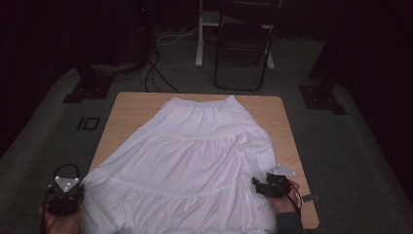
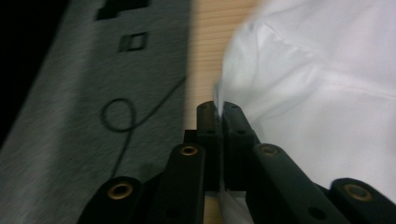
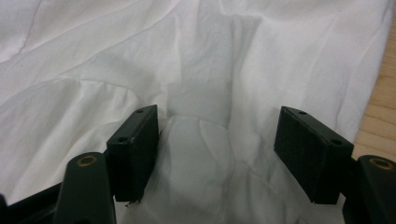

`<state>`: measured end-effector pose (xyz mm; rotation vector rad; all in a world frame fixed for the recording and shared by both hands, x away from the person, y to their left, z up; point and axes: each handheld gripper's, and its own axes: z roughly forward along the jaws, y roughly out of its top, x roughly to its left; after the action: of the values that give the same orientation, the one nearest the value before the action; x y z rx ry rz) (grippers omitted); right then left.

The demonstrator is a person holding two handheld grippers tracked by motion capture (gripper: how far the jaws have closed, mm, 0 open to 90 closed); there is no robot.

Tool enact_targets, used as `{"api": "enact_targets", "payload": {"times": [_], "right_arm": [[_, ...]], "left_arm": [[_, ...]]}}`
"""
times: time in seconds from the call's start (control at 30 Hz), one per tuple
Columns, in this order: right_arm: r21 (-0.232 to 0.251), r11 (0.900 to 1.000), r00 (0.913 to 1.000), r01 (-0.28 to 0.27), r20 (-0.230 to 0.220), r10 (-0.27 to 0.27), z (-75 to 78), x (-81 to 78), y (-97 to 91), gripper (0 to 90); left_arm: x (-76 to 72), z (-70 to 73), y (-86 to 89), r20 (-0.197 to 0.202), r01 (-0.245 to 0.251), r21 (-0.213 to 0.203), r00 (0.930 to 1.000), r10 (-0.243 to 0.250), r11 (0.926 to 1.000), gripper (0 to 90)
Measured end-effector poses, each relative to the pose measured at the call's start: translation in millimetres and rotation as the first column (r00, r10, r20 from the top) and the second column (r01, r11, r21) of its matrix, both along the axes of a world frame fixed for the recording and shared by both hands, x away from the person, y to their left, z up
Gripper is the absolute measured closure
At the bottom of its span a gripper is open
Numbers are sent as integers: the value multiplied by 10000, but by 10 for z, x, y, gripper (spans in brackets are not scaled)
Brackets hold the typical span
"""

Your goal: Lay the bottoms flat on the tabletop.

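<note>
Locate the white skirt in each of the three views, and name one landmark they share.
High view: the white skirt covers the table's middle, waistband at the far end.
Left gripper view: it fills the right half, its edge pinched in the shut jaws.
Right gripper view: it spreads across the frame, under open jaws.
Shared landmark: the wooden table.

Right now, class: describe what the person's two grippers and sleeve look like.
Both the left gripper and right gripper are black, each topped by a grey three-cornered plate and trailing a thin black cable. Their jaws are flat black blocks on brass-riveted links. A dark sleeve covers the right forearm.
</note>
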<state>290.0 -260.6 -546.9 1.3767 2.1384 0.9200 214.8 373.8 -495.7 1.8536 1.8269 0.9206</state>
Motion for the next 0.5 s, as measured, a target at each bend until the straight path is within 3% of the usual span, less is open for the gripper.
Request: {"api": "enact_targets", "payload": {"times": [0.1, 0.13, 0.23, 0.5], "right_arm": [[8, 10000, 10000, 3, 12, -3, -1, -1, -1, 303], [13, 10000, 10000, 7, 18, -7, -2, 0, -1, 303], [18, 10000, 10000, 7, 32, -7, -3, 0, -2, 303], [37, 10000, 10000, 15, 44, -16, -6, -3, -2, 302]], "left_arm": [[5, 7, 86, 45, -399, 246, 9992, 398, 9989, 816], [7, 21, 155, 160, -732, 359, 9972, 727, 9967, 797], [-6, 62, 189, 314, -1027, 323, 9943, 1017, 9942, 744], [-7, 127, -14, 679, -62, -340, 9977, 85, 9994, 646]]}}
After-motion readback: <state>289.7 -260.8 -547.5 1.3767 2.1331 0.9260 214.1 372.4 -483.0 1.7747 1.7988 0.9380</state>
